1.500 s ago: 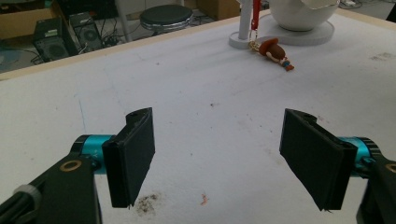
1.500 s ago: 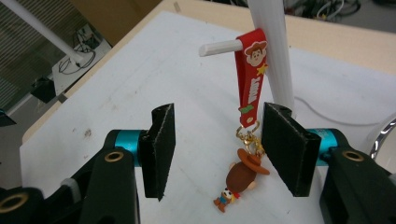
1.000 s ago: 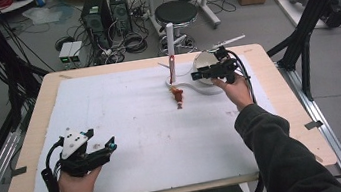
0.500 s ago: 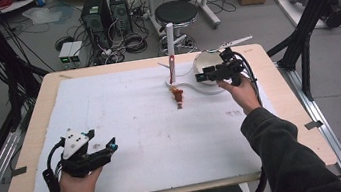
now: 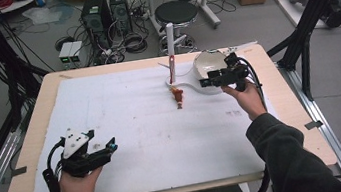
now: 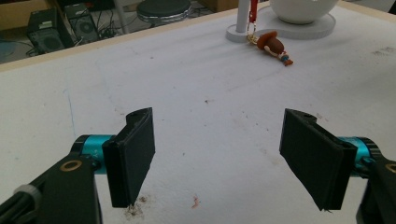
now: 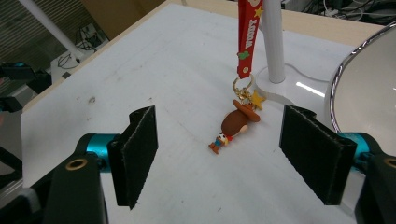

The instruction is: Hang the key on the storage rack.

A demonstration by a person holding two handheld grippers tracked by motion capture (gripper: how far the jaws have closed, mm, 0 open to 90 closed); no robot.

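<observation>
A small cowboy figure keychain (image 5: 177,96) lies on the white sheet, and its red strap (image 7: 245,37) runs up along a white post (image 5: 171,50). The post stands on a white base beside a white bowl (image 5: 207,63). My right gripper (image 5: 203,82) hovers just right of the figure, in front of the bowl. Its jaws have just been opening and hold nothing. In the right gripper view the figure (image 7: 236,123) lies on the sheet ahead of the right gripper (image 7: 224,158). My left gripper (image 5: 113,145) rests open near the front left, and in the left gripper view the left gripper (image 6: 223,156) is empty.
The white sheet (image 5: 124,107) covers most of the wooden table (image 5: 47,98). In the left gripper view the figure (image 6: 275,46) and the bowl (image 6: 303,7) lie far ahead. Computer towers, cables and a stool (image 5: 176,12) stand on the floor beyond the table.
My right gripper has drawn back a little to the right, away from the figure. The figure and my left gripper have stayed where they were.
</observation>
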